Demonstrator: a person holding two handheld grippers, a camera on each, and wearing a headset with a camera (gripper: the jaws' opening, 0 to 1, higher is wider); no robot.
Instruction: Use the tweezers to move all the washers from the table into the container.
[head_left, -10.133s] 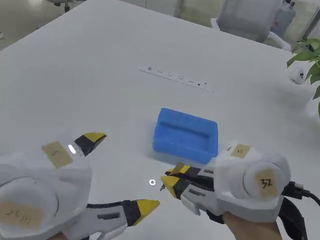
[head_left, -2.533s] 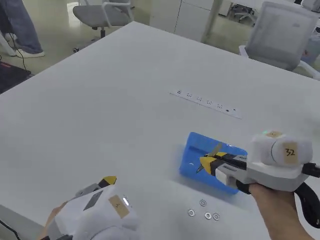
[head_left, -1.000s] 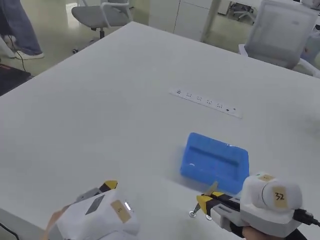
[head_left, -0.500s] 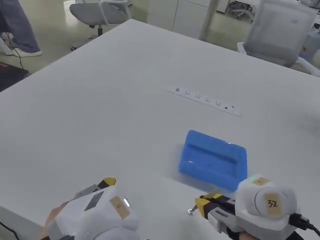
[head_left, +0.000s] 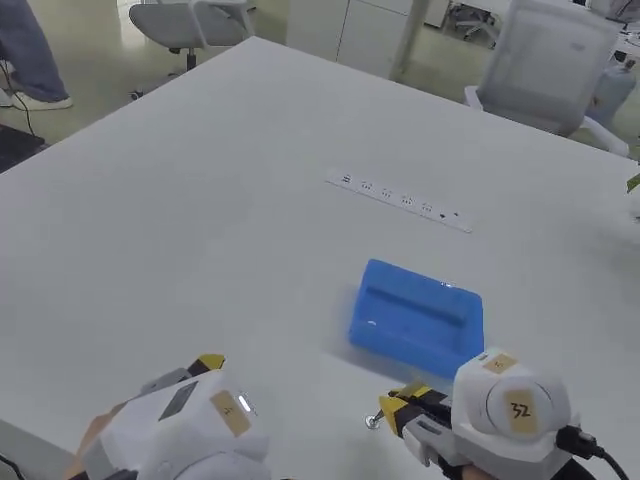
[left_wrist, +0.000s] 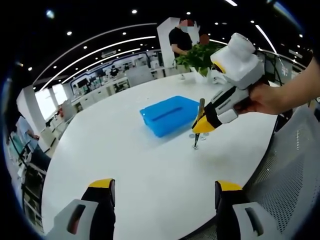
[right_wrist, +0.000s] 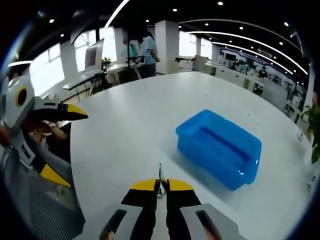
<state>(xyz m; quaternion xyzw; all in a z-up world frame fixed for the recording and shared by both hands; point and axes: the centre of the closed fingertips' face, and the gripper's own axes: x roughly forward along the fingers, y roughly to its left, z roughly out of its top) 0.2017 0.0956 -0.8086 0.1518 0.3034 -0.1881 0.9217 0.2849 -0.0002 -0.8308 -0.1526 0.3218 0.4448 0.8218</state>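
My right gripper (head_left: 392, 408) (right_wrist: 159, 186) is shut on thin metal tweezers (right_wrist: 160, 175) (left_wrist: 198, 125). It is low over the white table, just in front of the blue container (head_left: 415, 318) (right_wrist: 220, 144) (left_wrist: 167, 114). The tweezers point down, and their tips touch the table among the washers (left_wrist: 194, 136). One washer (head_left: 372, 422) lies just left of the right gripper's yellow tips. My left gripper (left_wrist: 165, 185) stands open with nothing in it at the table's near left, well away from the washers; one yellow fingertip (head_left: 210, 362) of it shows in the head view.
A white power strip (head_left: 398, 200) lies flat on the table beyond the container. Office chairs (head_left: 545, 60) stand past the far edge. A potted plant (left_wrist: 197, 57) sits farther along the table, and people stand in the background.
My right gripper has come from above the blue container down to the washers in front of it, with the tweezers still in its jaws. The left gripper has stayed put.
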